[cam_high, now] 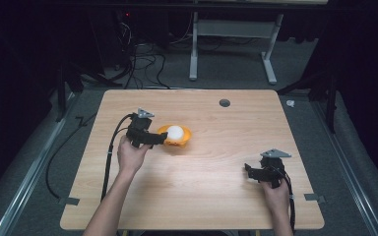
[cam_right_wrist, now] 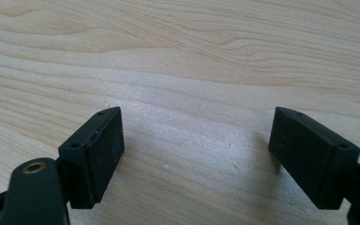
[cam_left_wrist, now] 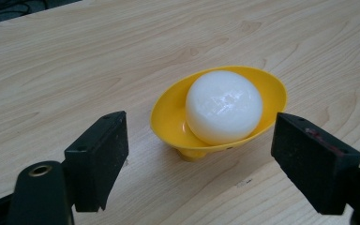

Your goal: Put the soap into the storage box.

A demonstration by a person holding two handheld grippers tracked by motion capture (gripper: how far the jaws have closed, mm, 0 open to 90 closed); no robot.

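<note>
Left tool (cam_high: 163, 139): held in the left hand (cam_high: 132, 156), jaws seen standing apart in the left gripper view (cam_left_wrist: 199, 159), nothing gripped between them, no pad pressed on anything.
Bowl (cam_left_wrist: 168, 115): yellow, shallow, set upright on a small foot just ahead of the left tool's jaws; its near rim is seen about level with the jaw tips, apart from both pads. In the high view (cam_high: 187, 135) it is found right at the tip of the left tool.
Ball (cam_left_wrist: 223, 107): white, glossy, rounded, seated inside the bowl and risen above its rim; placed ahead of the left tool, nearer its right jaw than its left. In the high view (cam_high: 175, 132) it is seen as a bright spot in the bowl.
Right tool (cam_high: 251, 170): held in the right hand (cam_high: 274, 189) near the right edge, jaws seen wide apart in the right gripper view (cam_right_wrist: 194, 157), bare wood between them, nothing held.
Worktop (cam_high: 216, 162): pale wood grain, seen under and ahead of both tools (cam_right_wrist: 192, 61); a small dark round hole (cam_high: 224, 103) is noted well beyond the bowl.
Gap between tools: the right tool is kept well apart from the bowl and from the left tool.
Cables: a black cable (cam_high: 109, 157) is trailed back from the left tool beside the forearm.
</note>
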